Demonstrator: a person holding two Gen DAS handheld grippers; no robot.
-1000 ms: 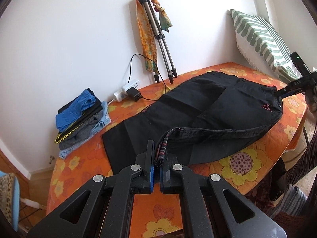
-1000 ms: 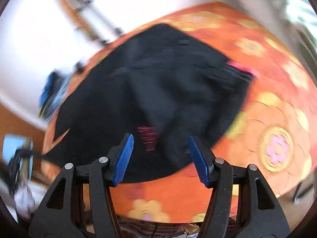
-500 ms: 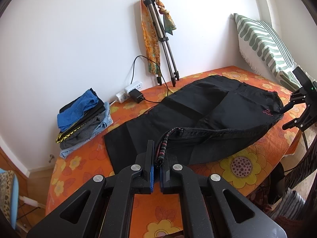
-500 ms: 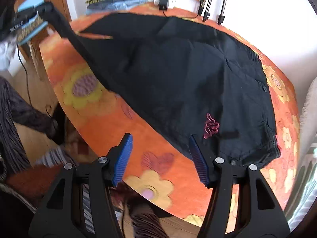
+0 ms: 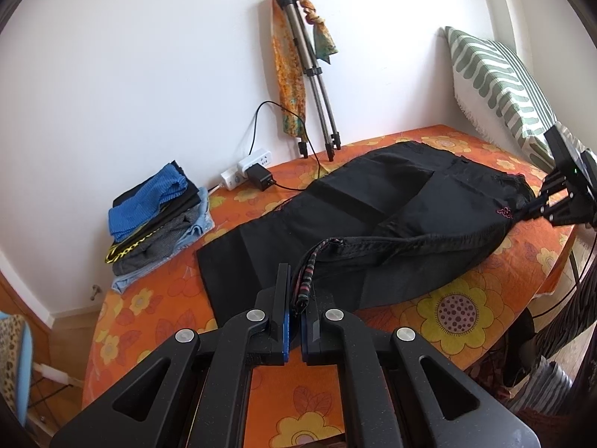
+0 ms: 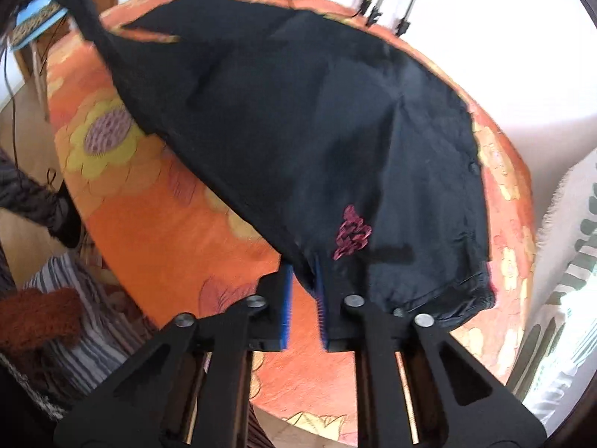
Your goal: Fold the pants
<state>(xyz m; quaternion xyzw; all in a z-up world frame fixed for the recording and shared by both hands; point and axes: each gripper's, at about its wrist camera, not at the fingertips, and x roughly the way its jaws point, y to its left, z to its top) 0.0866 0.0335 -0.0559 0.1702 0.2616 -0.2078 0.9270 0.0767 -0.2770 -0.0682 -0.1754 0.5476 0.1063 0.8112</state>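
Left wrist view: black pants (image 5: 373,220) lay across the orange flowered bench (image 5: 466,317), one hem lifted.
The left tongs (image 5: 294,321) were closed on that hem; the right tongs (image 6: 303,298), narrowly open, straddled cloth at the waist edge. A loose right grip would probably let the waist slip, skewing the fold.

The left gripper (image 5: 294,308) is clamped tight on a bunched hem of the pants (image 5: 373,216), blue pads nearly touching. The right gripper (image 6: 303,291) sits at the waistband corner with its fingers partway closed around the cloth, a gap left between the pads.
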